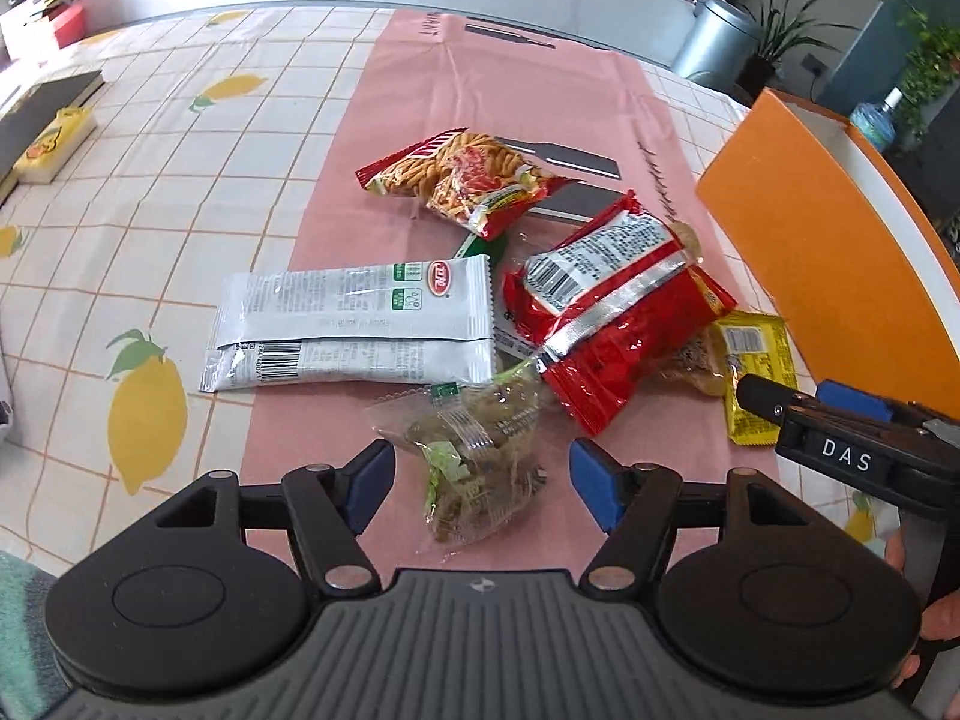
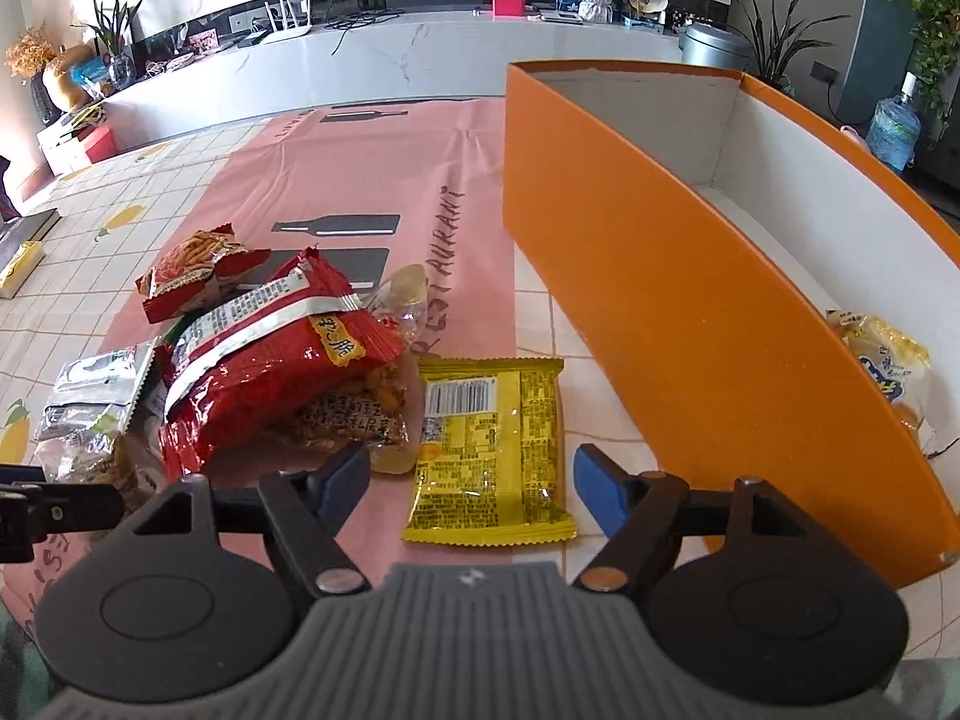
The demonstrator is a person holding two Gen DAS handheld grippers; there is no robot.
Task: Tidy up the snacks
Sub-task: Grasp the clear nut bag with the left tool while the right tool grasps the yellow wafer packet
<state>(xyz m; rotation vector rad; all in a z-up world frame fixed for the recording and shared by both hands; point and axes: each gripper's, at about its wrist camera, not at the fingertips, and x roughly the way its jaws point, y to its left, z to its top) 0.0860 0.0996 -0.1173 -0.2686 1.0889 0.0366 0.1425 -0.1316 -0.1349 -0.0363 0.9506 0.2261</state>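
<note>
1. Jaws of the left gripper [image 1: 482,489] stand apart over a clear bag of brown snacks [image 1: 474,468]; the blue pads sit either side of it, and no pad presses on it.
2. Jaws of the right gripper [image 2: 471,486] are likewise apart, straddling a yellow packet [image 2: 489,450] that lies flat on the counter [image 1: 180,138]; nothing is clamped.
3. Just left of the yellow packet lies a large red bag [image 2: 270,354], seam side up, partly resting on other packets.
4. Behind the red bag sits a smaller red bag of stick snacks [image 1: 462,177].
5. A white wrapper [image 1: 354,321] lies flat to the left of the pile, half on the pink mat [image 1: 498,84] and half on the lemon-print cloth [image 1: 150,408].
6. An orange box [image 2: 690,300] with a white inside stands at the right, near the yellow packet but apart from it.
7. Inside the box, at its near end, one pale yellow packet [image 2: 882,360] rests against the wall.
</note>
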